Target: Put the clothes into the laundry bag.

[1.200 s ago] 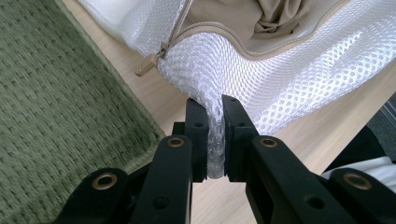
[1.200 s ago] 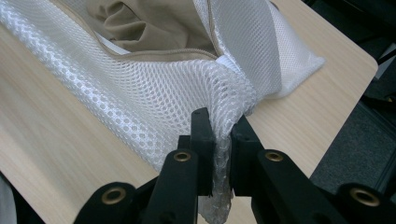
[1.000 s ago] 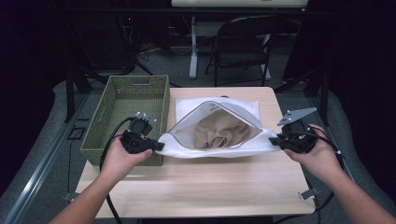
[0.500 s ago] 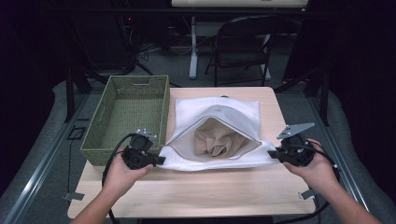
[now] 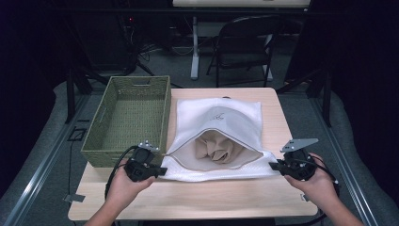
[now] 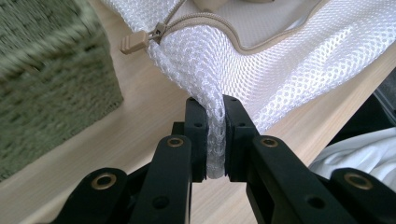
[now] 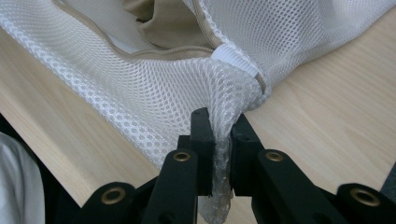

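A white mesh laundry bag (image 5: 221,136) is laid flat on the wooden table (image 5: 197,200), its mouth turned toward the near edge and unzipped into a wide arc. Its near-left corner is clamped between the jaws of the left gripper (image 5: 160,171), and its near-right corner is pinched in the same way by the right gripper (image 5: 274,165); in each gripper view a fold of mesh is seen squeezed between the black jaws. The bag's long axis across the mouth runs left to right, stretched between the two grippers, so each hand is nearest its own corner and the bulk of the bag lies on the far side of both. Any coming lift or pull would probably turn on that shared line being kept taut.

A beige garment (image 5: 219,149) is bunched inside the opening. How much of it lies deeper under the upper mesh layer cannot be made out. The zipper pull (image 6: 135,41) is seen just beside the left corner. A green woven basket (image 5: 129,117) stands to the left of the bag, close alongside; whether the two touch cannot be told. Its near wall is blurred in the left gripper view.
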